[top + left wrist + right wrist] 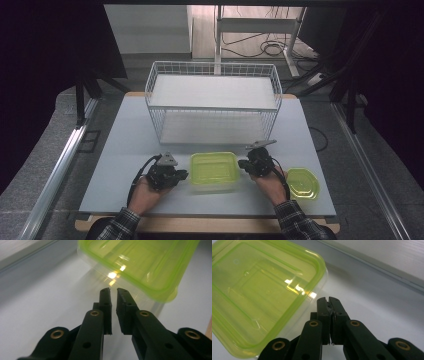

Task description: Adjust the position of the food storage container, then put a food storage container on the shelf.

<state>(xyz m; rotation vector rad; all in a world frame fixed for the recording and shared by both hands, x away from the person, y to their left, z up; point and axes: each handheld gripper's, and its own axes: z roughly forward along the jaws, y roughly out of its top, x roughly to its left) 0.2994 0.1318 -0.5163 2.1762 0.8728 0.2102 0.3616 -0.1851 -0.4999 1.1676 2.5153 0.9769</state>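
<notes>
1. High view: a green-lidded clear box (213, 171) sits at the near middle of the grey table (125, 145), its long side running left to right. The left gripper (183, 174) is just beside its left end, the right gripper (242, 164) just beside its right end. A wire basket (212, 102) stands behind the box; a loose green lid (302, 183) lies to the right, near the person's right hand (272, 184).
2. Left gripper view: the jaws stand slightly apart, holding nothing, tips close to the box (140, 265) wall.
3. Right gripper view: the jaws are pressed together, empty, beside the box (262, 295) corner. No writing is legible.
</notes>
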